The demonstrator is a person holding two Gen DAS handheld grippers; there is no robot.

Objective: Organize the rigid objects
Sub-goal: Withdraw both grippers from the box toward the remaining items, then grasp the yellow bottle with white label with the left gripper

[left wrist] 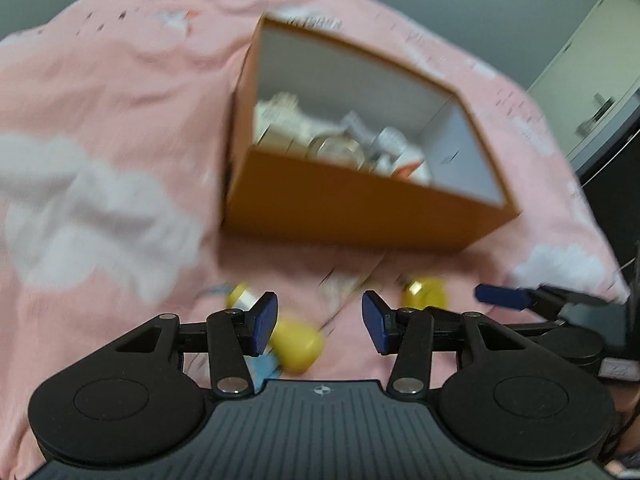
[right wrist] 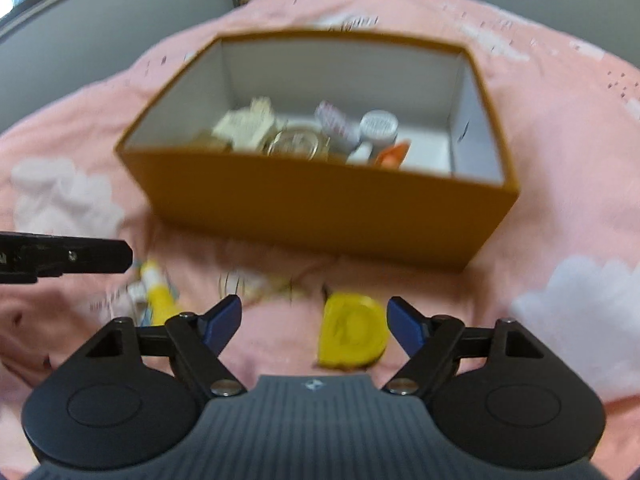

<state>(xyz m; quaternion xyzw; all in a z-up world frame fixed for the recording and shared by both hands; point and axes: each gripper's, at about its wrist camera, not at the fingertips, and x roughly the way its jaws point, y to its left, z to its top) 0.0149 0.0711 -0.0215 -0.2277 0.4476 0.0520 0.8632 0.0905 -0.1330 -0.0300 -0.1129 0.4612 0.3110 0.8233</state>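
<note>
Orange box [right wrist: 320,204] sitting on pink cloud-print bedding [right wrist: 560,128], ahead of both claws, holding jars and small packs. Right gripper [right wrist: 316,326] standing apart, empty, a flat yellow item [right wrist: 352,330] lying just inside its right finger. Left gripper [left wrist: 320,322] standing apart, empty, a yellow bottle [left wrist: 298,346] lying beside its left finger

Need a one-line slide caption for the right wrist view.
Open right gripper above a yellow tape measure on pink bedding, in front of an orange box holding small items.
</note>
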